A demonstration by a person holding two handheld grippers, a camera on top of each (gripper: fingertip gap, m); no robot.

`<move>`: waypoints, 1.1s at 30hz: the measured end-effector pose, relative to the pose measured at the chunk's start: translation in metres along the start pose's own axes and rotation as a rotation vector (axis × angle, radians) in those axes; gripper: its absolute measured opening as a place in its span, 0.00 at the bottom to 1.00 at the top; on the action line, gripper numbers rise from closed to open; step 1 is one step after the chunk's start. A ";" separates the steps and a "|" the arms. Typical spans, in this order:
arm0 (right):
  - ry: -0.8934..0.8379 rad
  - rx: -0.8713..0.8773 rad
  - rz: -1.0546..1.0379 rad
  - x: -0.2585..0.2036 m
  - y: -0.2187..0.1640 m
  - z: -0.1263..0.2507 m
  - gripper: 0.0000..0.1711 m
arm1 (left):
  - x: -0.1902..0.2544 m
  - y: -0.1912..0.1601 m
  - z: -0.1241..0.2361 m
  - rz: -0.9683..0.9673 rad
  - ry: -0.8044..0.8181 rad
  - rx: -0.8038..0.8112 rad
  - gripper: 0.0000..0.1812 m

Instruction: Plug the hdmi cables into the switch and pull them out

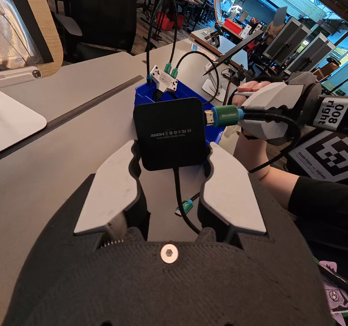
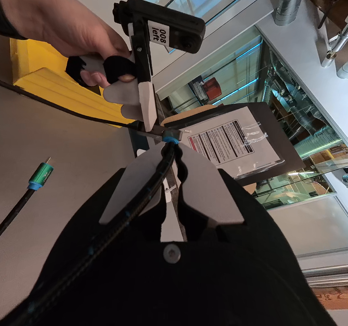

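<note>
Black switch [image 1: 169, 132] sits pinched in the left gripper [image 1: 173, 147]. Right gripper [image 1: 243, 117] pinches a green plug [image 1: 224, 116], its tip just beside the switch's right edge.

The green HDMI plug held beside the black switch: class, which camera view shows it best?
The left wrist view: the green HDMI plug appears side-on, metal tip just short of the black switch. The right wrist view shows only its blue collar beyond the right gripper.
</note>
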State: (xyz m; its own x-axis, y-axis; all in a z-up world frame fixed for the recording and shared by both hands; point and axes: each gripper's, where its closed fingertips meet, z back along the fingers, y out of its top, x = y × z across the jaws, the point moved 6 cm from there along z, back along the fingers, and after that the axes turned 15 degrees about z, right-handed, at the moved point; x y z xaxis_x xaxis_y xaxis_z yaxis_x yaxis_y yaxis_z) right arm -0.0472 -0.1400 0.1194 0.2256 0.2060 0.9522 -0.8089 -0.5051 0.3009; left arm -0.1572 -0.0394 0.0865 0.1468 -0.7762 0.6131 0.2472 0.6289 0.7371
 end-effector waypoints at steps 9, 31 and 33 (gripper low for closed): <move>0.008 -0.012 -0.005 -0.002 -0.001 -0.002 0.04 | 0.002 0.000 -0.001 -0.044 0.044 0.008 0.37; -0.072 0.098 -0.019 -0.001 0.003 -0.002 0.04 | 0.029 0.007 0.016 -0.284 0.276 0.138 0.37; -0.081 0.107 -0.016 -0.001 0.004 -0.002 0.04 | 0.031 0.007 0.019 -0.289 0.273 0.145 0.37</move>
State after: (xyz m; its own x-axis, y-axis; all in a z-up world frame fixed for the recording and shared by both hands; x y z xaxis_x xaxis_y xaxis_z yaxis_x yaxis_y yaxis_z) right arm -0.0520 -0.1410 0.1194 0.2849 0.1488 0.9469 -0.7432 -0.5897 0.3162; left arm -0.1685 -0.0583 0.1165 0.3441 -0.8924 0.2919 0.1812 0.3682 0.9119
